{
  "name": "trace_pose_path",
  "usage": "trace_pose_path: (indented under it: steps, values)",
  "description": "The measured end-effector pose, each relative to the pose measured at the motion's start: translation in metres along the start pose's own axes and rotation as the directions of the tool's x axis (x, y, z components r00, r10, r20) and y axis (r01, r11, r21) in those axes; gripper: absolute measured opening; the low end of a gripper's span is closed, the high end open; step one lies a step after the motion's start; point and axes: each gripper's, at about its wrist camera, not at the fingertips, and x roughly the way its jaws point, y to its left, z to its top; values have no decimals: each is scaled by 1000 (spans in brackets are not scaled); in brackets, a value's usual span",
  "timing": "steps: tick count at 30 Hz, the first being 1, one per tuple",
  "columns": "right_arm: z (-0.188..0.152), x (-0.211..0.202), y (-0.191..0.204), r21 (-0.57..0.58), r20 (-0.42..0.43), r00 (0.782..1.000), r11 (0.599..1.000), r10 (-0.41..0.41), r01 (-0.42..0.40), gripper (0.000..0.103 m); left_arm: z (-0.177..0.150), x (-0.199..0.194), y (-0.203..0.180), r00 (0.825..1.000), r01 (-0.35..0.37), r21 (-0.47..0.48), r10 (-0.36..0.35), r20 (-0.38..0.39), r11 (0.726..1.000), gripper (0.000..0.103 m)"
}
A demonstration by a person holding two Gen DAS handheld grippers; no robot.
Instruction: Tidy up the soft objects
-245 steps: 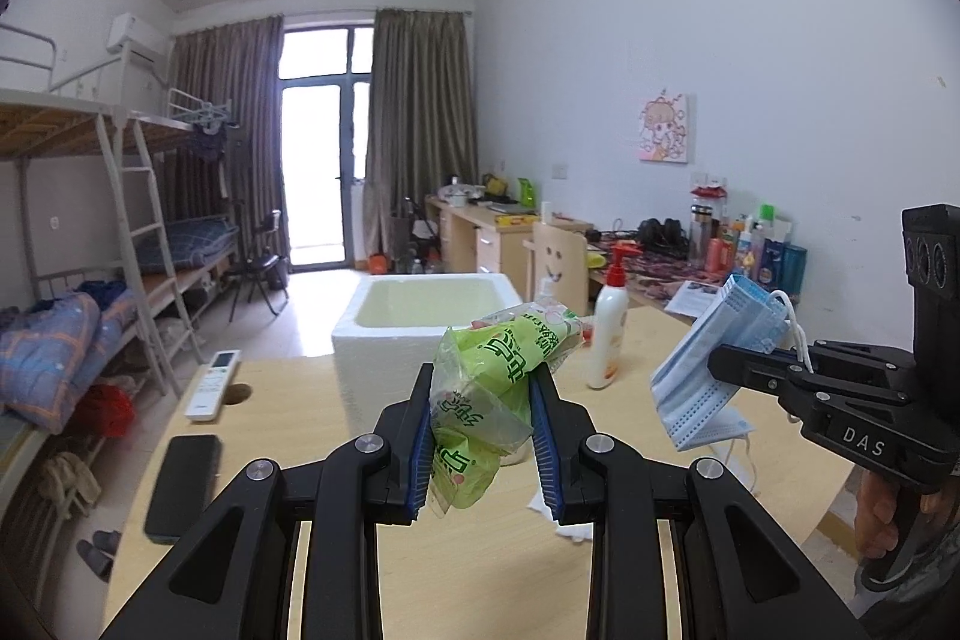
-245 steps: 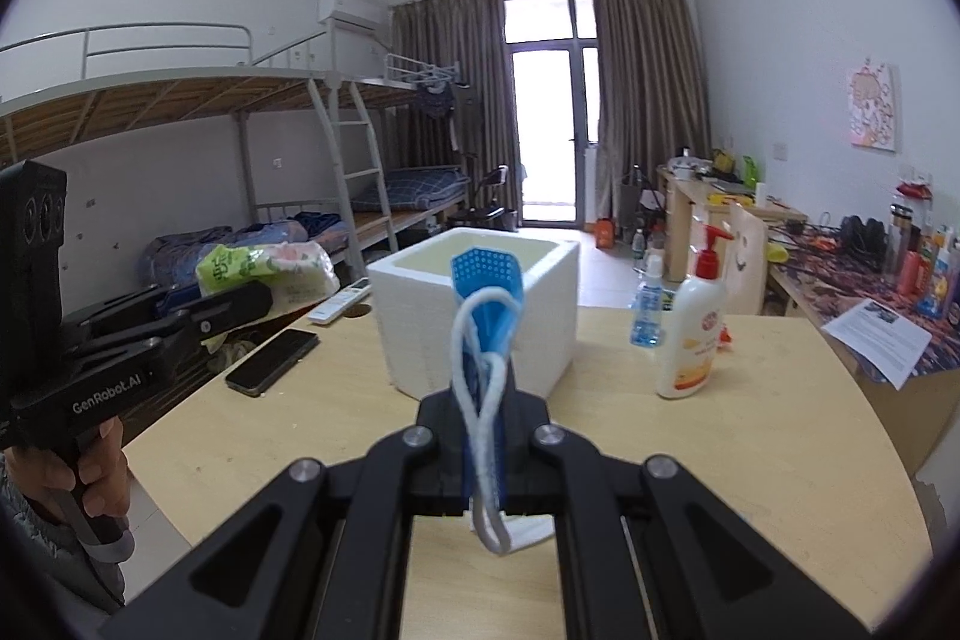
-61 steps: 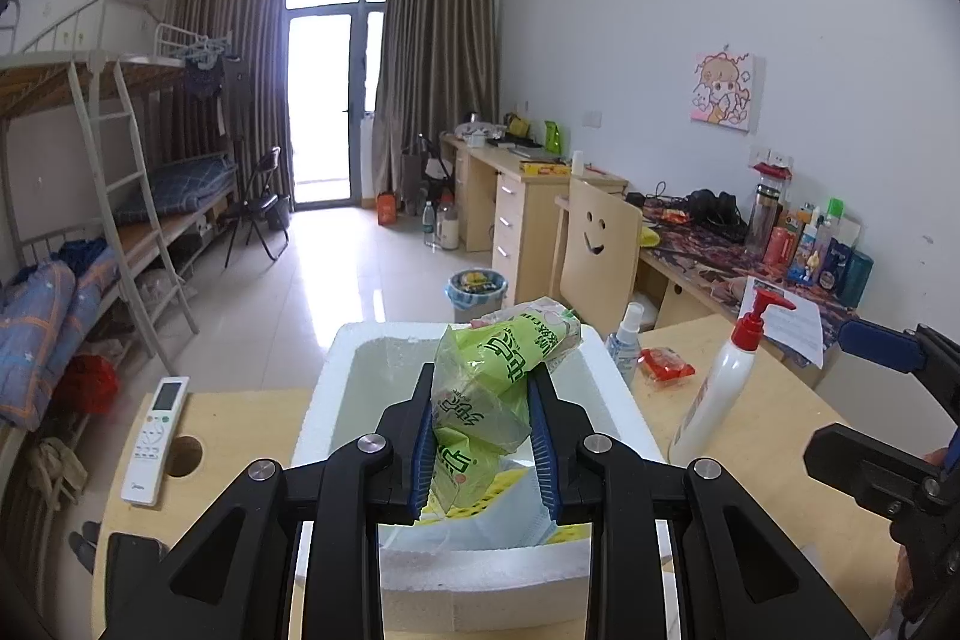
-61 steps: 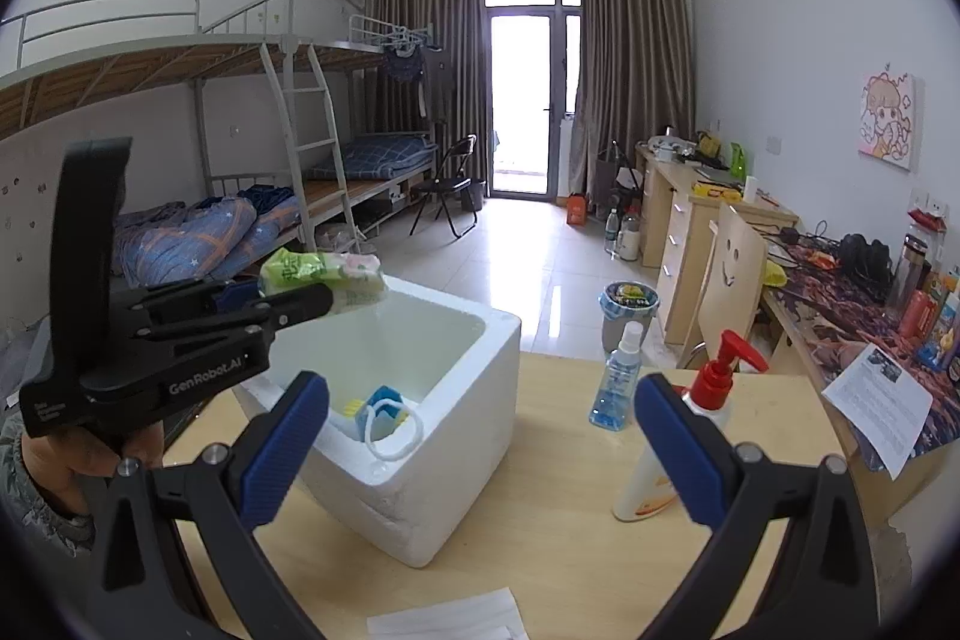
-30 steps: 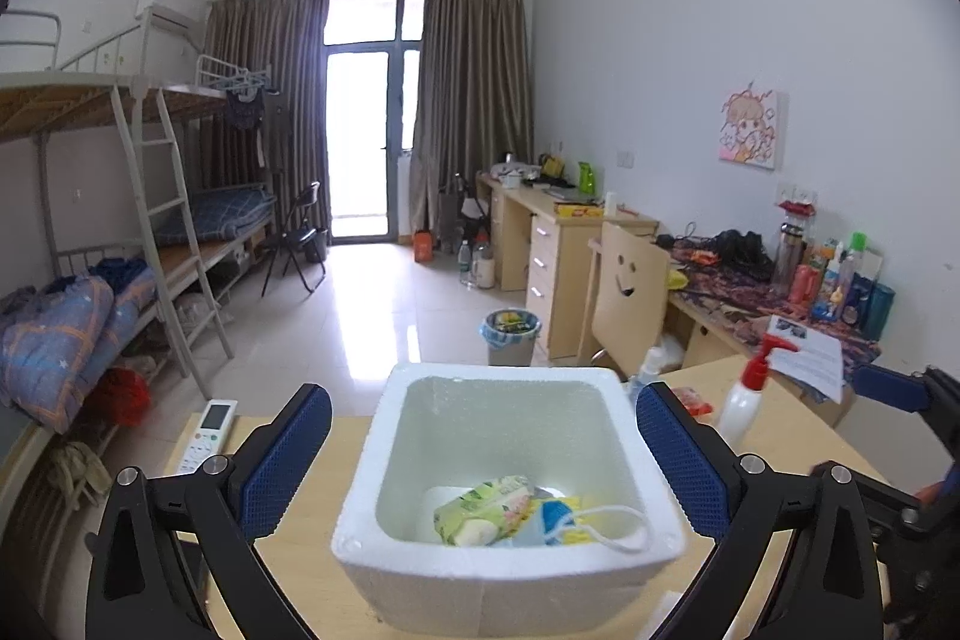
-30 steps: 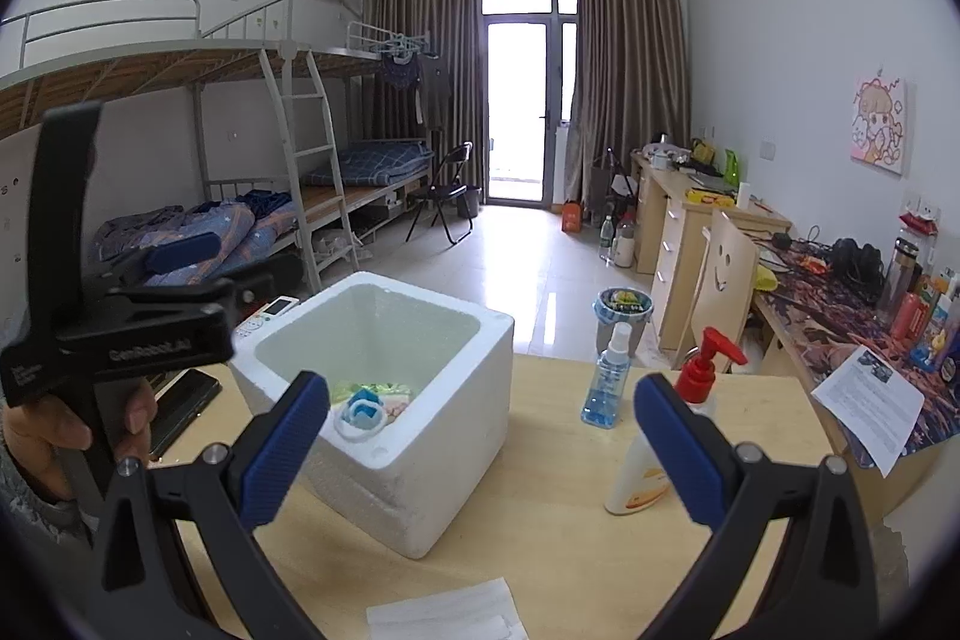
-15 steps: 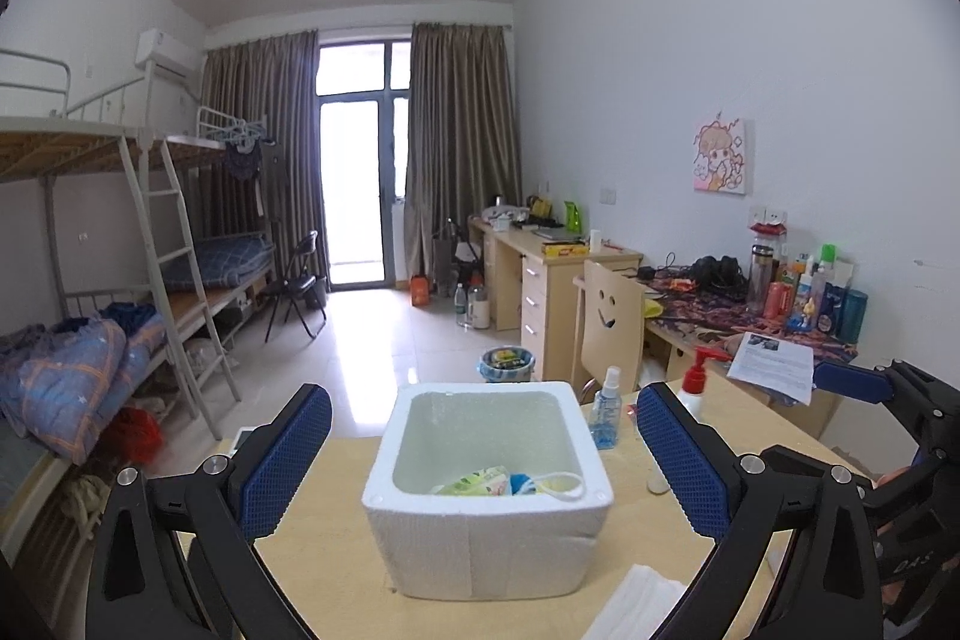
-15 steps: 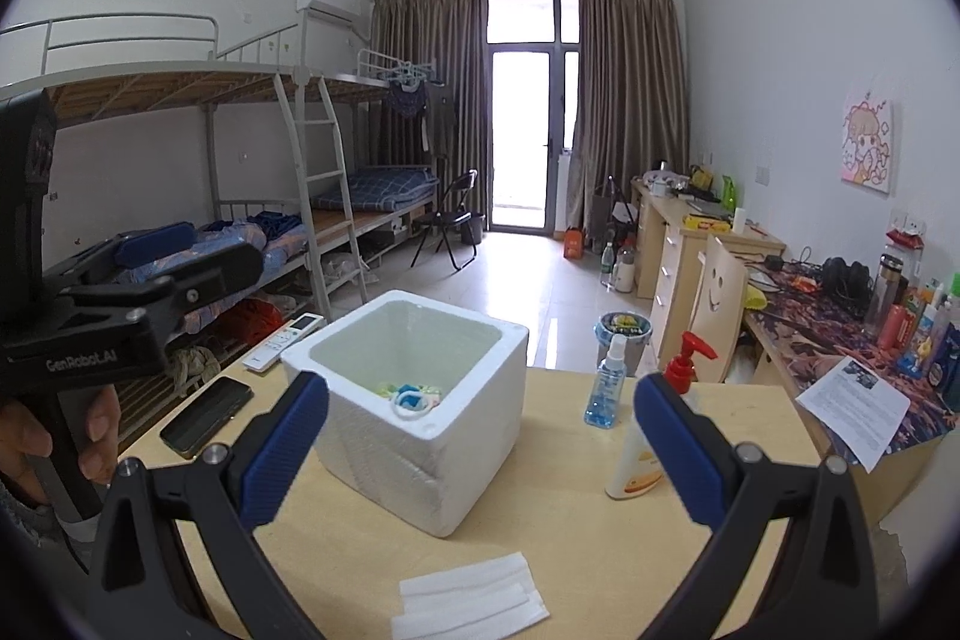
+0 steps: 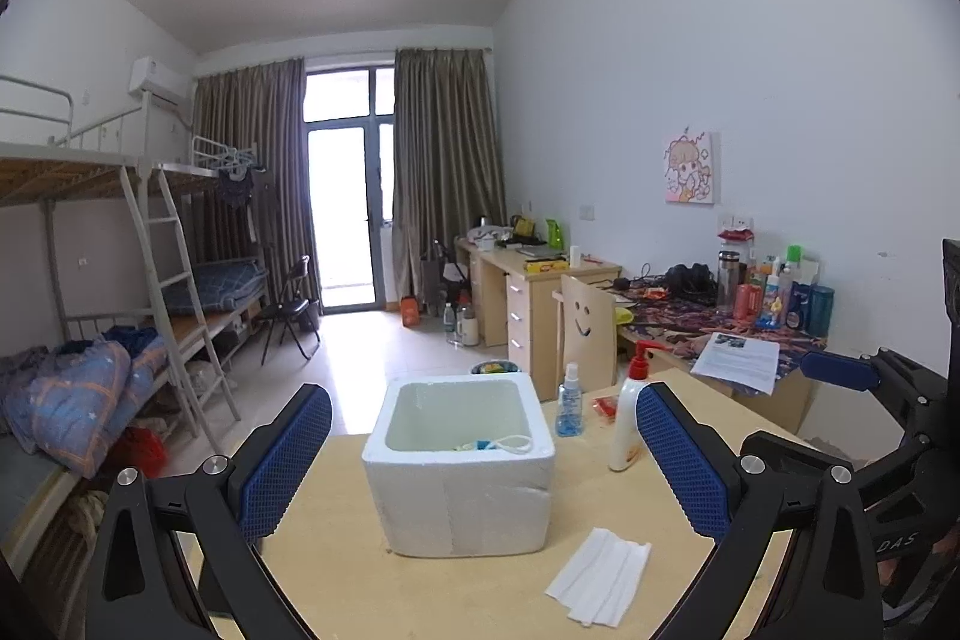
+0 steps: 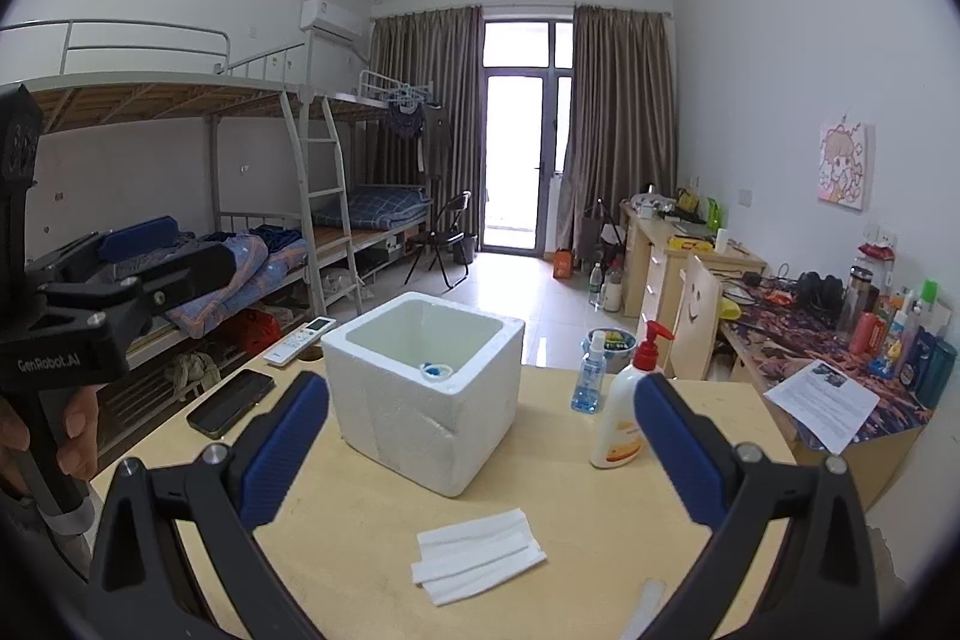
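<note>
A white foam box stands on the wooden table; it also shows in the right wrist view. Inside it lie a blue face mask with white loops and a bit of the green packet; the mask shows in the right wrist view. My left gripper is open and empty, back from the box. My right gripper is open and empty too. White folded tissues lie in front of the box, also in the right wrist view.
A lotion pump bottle and a small blue spray bottle stand right of the box. A black phone and a remote lie at the table's left. A bunk bed is left, a cluttered desk right.
Both grippers have let go of the green packet and the mask, which now lie in the box. Both have drawn back from the box and stand open.
</note>
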Motion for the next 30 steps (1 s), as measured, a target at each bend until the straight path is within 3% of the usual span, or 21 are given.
trace_pose_path:
  steps: [17, 30]
  values:
    - [-26, -50, 13, -6, 48, 998, 1000, -30, 31, 103, -25, -63, -14, 997, 46, -10, -45, 55, 999, 102]
    - [-59, -55, 11, 25, 61, 996, 998, -63, 61, 103, -65, -69, -11, 997, 52, -29, -50, 60, 998, 102]
